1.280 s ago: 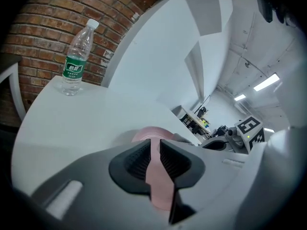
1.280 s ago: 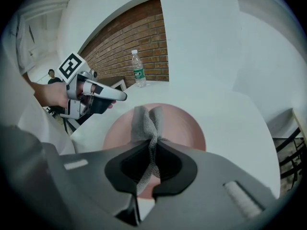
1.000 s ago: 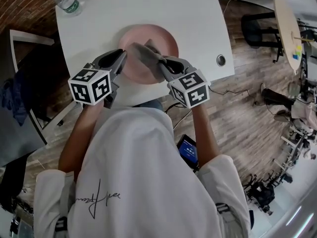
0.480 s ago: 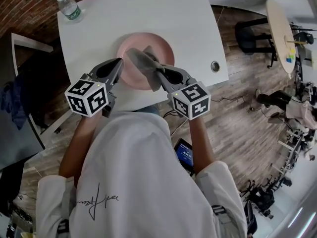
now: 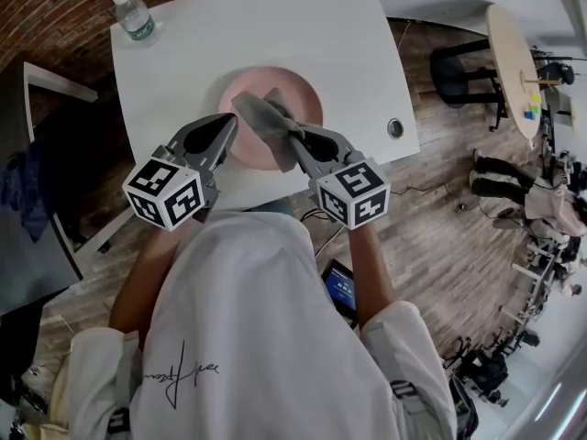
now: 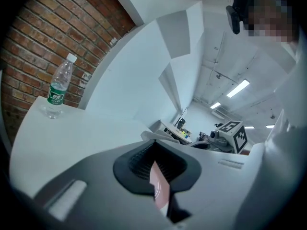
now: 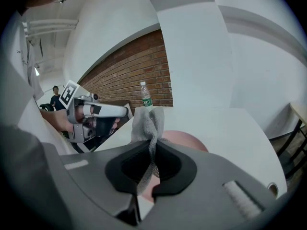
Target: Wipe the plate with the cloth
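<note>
Bottle (image 5: pixel 133 12) well beyond jaws, leftward. Left gripper (image 5: pixel 227 125) pinches plate (image 5: pixel 275 76) rim; right gripper (image 5: pixel 292 136) pinches cloth (image 5: pixel 261 117), upright past jaws.

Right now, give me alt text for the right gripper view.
The right gripper has its jaws shut on a grey mesh cloth. Beyond it are a pink plate, a white table and a water bottle before a brick wall.

On your white square table (image 5: pixel 275 16), a clear plastic water bottle with a green label (image 5: pixel 134 15) stands upright at the far left corner. A small round metal-rimmed grommet (image 5: pixel 395 128) sits near the table's right edge.
</note>
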`<state>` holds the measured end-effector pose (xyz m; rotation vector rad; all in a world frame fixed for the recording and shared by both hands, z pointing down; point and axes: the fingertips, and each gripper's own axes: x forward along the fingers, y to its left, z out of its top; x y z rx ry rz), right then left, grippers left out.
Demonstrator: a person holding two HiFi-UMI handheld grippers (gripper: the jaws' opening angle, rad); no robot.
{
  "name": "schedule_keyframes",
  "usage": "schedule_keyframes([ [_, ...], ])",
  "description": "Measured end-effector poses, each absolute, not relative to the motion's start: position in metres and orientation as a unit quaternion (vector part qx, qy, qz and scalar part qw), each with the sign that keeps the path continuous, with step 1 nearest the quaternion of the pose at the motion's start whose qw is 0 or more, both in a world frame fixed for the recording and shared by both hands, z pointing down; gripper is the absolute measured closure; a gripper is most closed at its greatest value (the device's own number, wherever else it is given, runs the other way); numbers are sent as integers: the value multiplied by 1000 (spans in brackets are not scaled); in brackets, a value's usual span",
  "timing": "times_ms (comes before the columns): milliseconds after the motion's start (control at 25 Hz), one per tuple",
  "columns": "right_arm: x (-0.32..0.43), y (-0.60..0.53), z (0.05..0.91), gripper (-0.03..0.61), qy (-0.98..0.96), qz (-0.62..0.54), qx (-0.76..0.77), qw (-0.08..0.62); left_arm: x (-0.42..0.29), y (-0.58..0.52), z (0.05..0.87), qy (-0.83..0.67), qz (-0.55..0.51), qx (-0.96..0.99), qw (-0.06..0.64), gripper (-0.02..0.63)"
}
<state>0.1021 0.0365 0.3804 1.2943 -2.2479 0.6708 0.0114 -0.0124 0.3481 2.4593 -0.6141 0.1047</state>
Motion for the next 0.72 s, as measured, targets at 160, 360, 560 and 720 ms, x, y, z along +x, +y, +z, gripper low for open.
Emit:
schedule_keyframes([
  [160,99,40,376,557,-816,243,471,231,9,-9,341,-223,28,925,306,606],
  [360,98,45,368,557,-816,234,476,228,12,0,333,-206,18,930,303,604],
  [560,93,51,362,557,-818,236,481,211,11,11,327,-188,16,937,294,601],
  [720,88,61,358,558,-817,233,484,208,11,21,321,-179,17,941,286,601],
])
